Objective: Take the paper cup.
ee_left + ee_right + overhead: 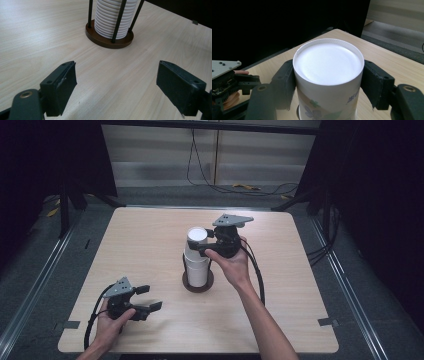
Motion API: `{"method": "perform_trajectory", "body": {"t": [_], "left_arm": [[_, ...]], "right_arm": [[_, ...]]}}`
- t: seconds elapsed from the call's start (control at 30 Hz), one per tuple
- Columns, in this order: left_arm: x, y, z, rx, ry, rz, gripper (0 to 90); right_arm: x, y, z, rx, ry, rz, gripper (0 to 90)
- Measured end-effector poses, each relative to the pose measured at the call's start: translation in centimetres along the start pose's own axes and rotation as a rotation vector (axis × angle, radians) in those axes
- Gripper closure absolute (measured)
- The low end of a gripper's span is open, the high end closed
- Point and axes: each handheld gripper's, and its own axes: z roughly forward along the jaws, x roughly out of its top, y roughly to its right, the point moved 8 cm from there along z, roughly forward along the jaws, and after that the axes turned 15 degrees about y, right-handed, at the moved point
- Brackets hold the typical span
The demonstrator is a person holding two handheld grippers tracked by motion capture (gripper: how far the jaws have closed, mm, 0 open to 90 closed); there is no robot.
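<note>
The right claw is clamped on the top cup of the stack in its holder mid-table, likely to lift it off; the left claw waits, jaws apart, nearer the person.

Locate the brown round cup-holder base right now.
The brown round wooden base sits near the table's centre in the high view, under the white paper cup stack, between the left gripper and the right gripper.

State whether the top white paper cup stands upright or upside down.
Upside down: the top white paper cup shows its closed flat base upward, stacked in the brown-based holder.
</note>
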Motion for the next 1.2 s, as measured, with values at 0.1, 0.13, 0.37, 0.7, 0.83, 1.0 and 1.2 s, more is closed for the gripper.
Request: {"method": "perform_trajectory", "body": {"t": [0.1,0.13,0.37,0.7,0.83,1.0,1.2], "left_arm": [[0.0,0.0,0.0,-0.001,0.0,0.0,16.2],[0.0,0.0,-0.1,-0.001,-0.001,0.001,16.2],[0.1,0.1,0.0,0.001,0.005,0.002,16.3],[0.1,0.2,0.0,-0.004,0.009,0.008,16.3],[0.1,0.2,0.0,-0.005,0.01,0.009,16.2],[0.2,0.2,0.0,-0.007,0.011,0.016,16.3],[0.2,0.3,0.0,-0.01,0.007,0.015,16.3]], "right_arm": [[0.0,0.0,0.0,0.003,0.005,0.008,33.7],[0.1,0.1,0.0,0.004,0.009,0.011,33.8],[0.7,0.3,-0.3,-0.01,0.056,0.048,34.0],[1.4,0.3,-0.7,-0.008,0.084,0.051,34.6],[1.9,0.1,-0.8,-0.003,0.093,0.039,34.9],[2.4,0.0,-1.0,0.0,0.109,0.042,35.1],[2.7,-0.2,-1.1,0.003,0.114,0.04,35.4]]}}
